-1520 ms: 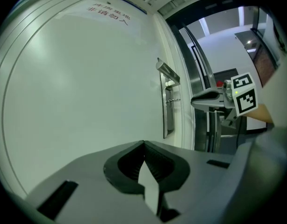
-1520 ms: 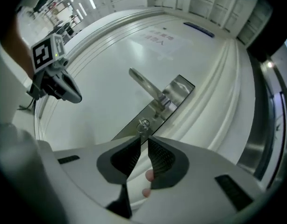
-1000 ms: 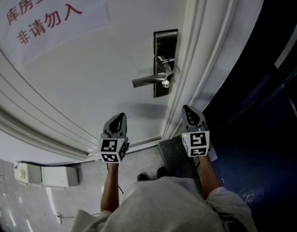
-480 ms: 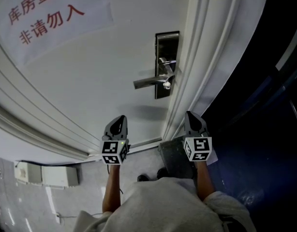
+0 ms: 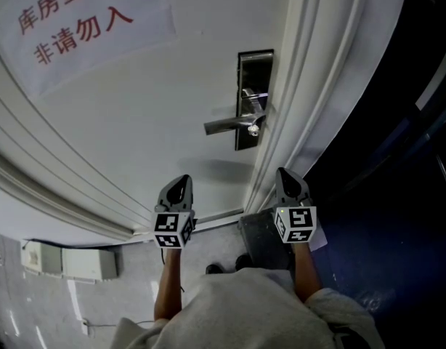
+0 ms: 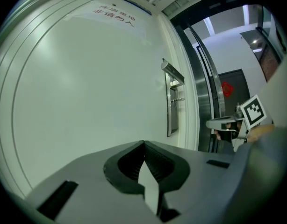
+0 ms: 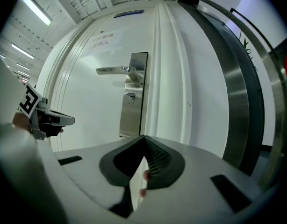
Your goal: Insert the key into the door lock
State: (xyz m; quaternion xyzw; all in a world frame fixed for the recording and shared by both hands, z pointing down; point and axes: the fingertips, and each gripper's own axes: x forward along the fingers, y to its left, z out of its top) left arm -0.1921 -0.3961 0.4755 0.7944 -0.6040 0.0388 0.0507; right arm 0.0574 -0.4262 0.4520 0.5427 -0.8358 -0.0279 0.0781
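Presently, the left hand-held gripper (image 5: 181,182) and right hand-held gripper (image 5: 285,177) are held closed, empty, near the silver metal lock plate (image 5: 253,93).

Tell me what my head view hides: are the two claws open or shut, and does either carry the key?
Observer: The left claw is shut, tips meeting, nothing between them.
Operator: And the right?
Observer: The right claw is shut too; no key shows at its tips, which point at the lock plate without touching it.
Operator: Anything in the lock?
Observer: Seen side-on from the left gripper view, a thin piece juts from the plate below the handle; whether it is a key I cannot tell.
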